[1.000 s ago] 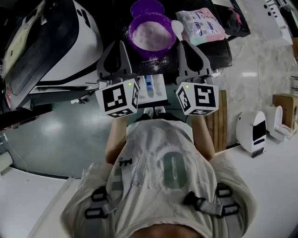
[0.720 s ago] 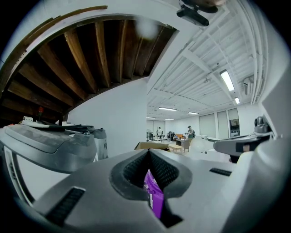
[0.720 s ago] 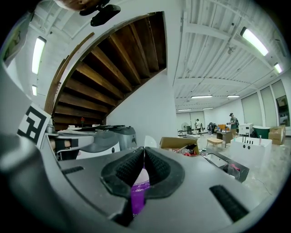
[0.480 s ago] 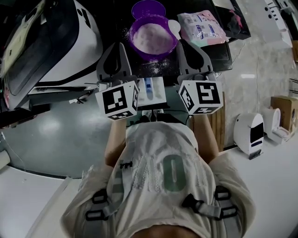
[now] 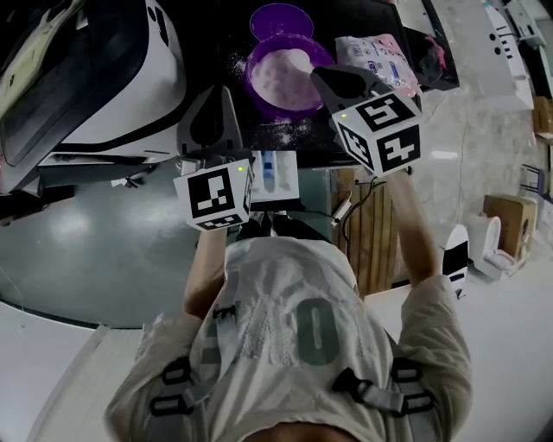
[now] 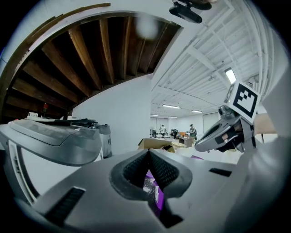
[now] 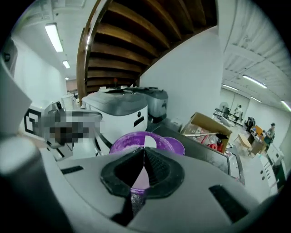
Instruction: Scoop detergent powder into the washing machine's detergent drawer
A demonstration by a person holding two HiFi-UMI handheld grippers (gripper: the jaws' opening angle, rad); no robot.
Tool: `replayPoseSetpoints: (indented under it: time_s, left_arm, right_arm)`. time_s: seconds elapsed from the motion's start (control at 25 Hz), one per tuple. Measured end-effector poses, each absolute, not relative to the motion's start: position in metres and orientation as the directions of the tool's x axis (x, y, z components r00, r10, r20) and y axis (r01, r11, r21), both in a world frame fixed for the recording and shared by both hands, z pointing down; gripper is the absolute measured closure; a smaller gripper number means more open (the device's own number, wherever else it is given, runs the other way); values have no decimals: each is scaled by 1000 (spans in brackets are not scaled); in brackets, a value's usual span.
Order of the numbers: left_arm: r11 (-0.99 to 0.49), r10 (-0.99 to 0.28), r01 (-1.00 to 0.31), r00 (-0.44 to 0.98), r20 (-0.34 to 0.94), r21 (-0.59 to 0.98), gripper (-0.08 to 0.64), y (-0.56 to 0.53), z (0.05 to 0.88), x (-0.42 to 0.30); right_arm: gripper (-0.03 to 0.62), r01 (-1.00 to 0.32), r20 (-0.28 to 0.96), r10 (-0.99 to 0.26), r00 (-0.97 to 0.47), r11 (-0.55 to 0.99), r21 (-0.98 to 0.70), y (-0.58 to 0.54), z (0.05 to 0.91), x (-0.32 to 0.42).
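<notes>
Grey-white shirt cloth [image 5: 302, 328] fills the bottom of the head view, with both forearms reaching up the frame from it. Just above, left of centre, the left gripper [image 5: 213, 91] points straight up the frame; in its own view the left gripper's [image 6: 148, 152] jaws meet at the tips and hold nothing, with only a sliver of purple showing through the gap beneath them. Immediately right of its marker cube [image 5: 214, 194] is the white detergent drawer [image 5: 275, 175], which has a blue part inside it. The right gripper [image 5: 321, 78] sits higher, right of centre, angled toward the upper left with its tip over the near right rim of the purple bowl [image 5: 289, 73]. In its own view the right gripper's [image 7: 143, 150] jaws are likewise pressed together and empty, and the bowl [image 7: 129, 139] lies directly beyond them. The bowl holds pale detergent powder [image 5: 281, 76] and stands on the dark tabletop [image 5: 212, 39], where some spilled powder is scattered around it. A purple lid [image 5: 281, 19] lies just behind the bowl, at the top of the frame. A detergent bag [image 5: 376, 53] lies to the bowl's right. The white washing machine [image 5: 104, 86] takes up the upper left.
</notes>
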State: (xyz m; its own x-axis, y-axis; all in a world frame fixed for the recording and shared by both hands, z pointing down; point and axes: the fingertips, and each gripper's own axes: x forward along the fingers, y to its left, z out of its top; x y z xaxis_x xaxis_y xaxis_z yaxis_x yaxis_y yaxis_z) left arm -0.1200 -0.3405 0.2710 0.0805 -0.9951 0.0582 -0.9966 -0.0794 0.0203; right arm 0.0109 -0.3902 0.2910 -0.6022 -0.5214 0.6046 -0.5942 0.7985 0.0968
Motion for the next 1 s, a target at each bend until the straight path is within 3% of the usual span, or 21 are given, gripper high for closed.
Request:
replayPoseSetpoints:
  time_s: [0.4,1.0]
  left_arm:
    - [-8,-994,-998,16,112,66,540,-330,304,-143]
    - [41,-992,-995,-30,124,86,540,-319,313,-164]
  right_arm:
    - [580,-387,845,-307,-438,913,131,-398,336,-8]
    - [580,-286,918,-147,-369,958,38,-374,361,-34]
